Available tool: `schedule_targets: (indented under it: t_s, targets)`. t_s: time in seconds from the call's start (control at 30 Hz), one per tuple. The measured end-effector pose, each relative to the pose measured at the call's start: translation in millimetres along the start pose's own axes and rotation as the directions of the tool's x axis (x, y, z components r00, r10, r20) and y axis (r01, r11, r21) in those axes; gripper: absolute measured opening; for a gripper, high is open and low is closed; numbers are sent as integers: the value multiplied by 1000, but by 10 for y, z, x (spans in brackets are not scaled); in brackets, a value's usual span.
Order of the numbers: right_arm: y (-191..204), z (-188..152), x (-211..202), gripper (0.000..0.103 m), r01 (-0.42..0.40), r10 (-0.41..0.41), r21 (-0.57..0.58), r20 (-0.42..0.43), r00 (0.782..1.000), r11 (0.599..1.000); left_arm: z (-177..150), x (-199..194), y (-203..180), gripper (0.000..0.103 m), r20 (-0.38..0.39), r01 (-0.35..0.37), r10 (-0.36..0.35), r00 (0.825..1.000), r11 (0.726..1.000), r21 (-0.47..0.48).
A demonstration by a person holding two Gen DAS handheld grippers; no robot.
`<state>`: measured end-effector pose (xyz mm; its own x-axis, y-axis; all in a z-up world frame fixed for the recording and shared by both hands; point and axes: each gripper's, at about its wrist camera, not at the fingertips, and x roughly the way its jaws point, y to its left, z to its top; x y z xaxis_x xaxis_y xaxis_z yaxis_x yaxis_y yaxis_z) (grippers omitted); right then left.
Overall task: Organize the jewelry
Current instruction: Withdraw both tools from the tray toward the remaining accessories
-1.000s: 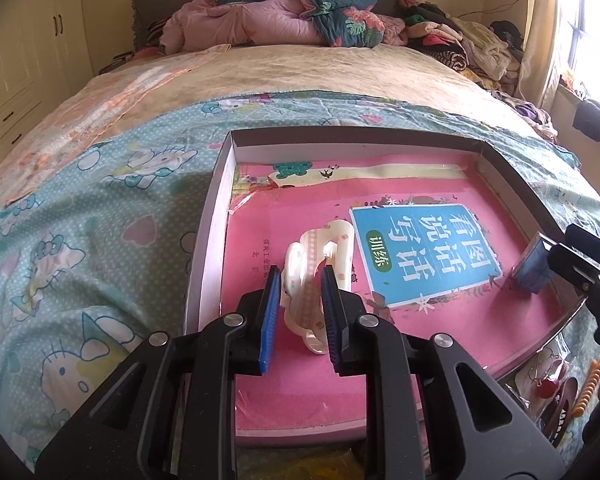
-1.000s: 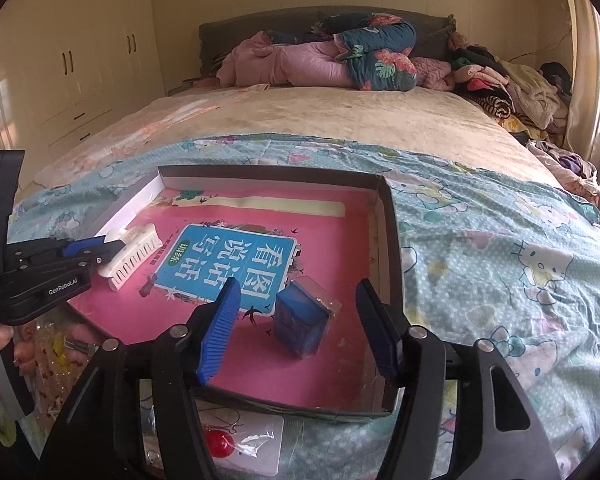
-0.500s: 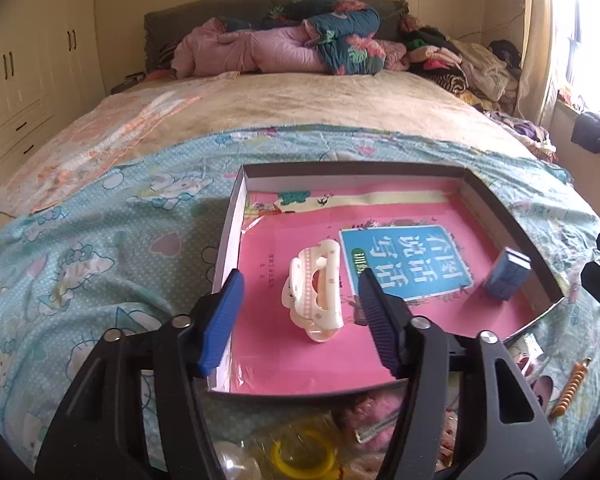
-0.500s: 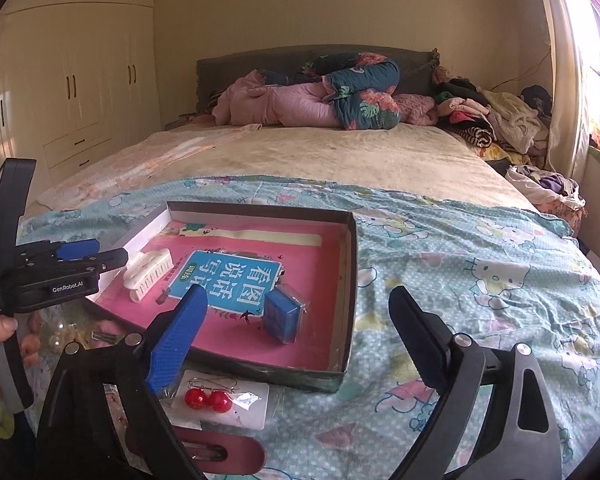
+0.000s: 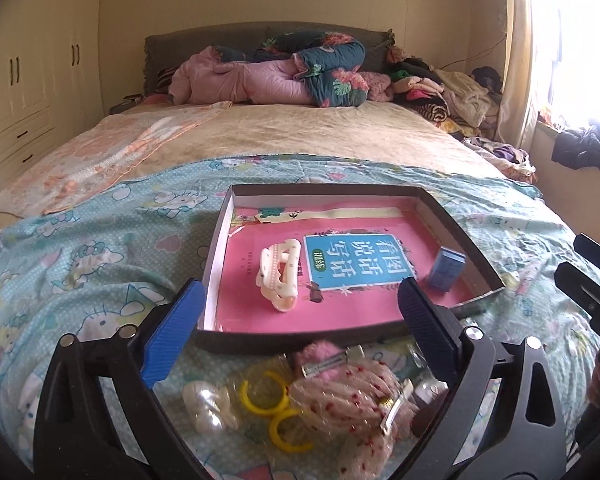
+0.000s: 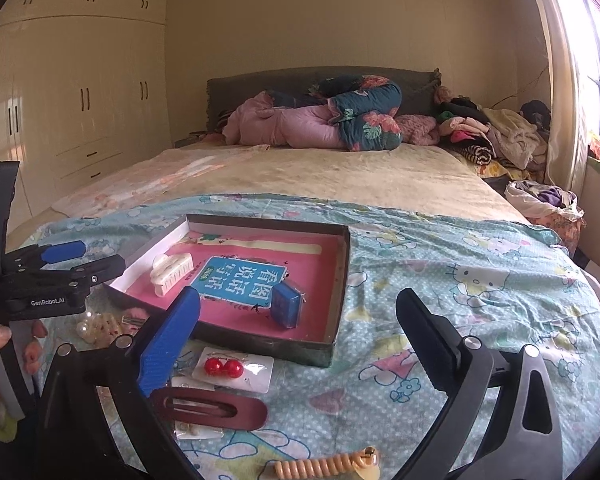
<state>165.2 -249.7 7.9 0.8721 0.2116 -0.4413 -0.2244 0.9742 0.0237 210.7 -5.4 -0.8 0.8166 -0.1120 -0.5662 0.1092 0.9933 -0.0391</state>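
Note:
A shallow dark box [image 5: 216, 240] [image 6: 340, 280] with a pink book cover inside lies on the bed. In it lie a cream hair claw [image 5: 280, 276] [image 6: 170, 274] and a small blue box [image 5: 446, 268] [image 6: 286, 304]. My left gripper [image 5: 300, 332] is open and empty, pulled back above loose jewelry: yellow rings [image 5: 266, 396], pearls [image 5: 204, 404], a pink scrunchie [image 5: 348, 396]. My right gripper [image 6: 300, 332] is open and empty, above red ball earrings on a card [image 6: 224, 366], a dark red hair clip [image 6: 212, 410] and an orange coil tie [image 6: 324, 466].
The left gripper shows from the side in the right wrist view [image 6: 44, 280], held by a hand. The bed carries a blue cartoon sheet [image 6: 460, 280], rolled quilts [image 5: 284, 76] and a clothes pile [image 5: 452, 96] at the head. Wardrobes [image 6: 80, 112] stand left.
My left gripper opened, let go of the cream hair claw in the box and pulled back. My right gripper also drew back from the blue box and opened wider.

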Motion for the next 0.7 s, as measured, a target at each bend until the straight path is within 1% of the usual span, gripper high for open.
schedule_targets:
  t_s: [0.33,0.53,0.7]
  targets:
    - [88,-187,-243,96,-12,12,-15,-8,1000,1000,-296,-310,9,91,42,18,-18,999,1000,-18]
    - [152,-322,-276,96,-28,27,-32,-40,999,999,-449,-407,-13,91,40,32,-32,999,999,-4]
    - [201,-432,-276,96,-41,37,-51,-71,997,998,-558,-419,-30,91,13,48,-48,999,999,2]
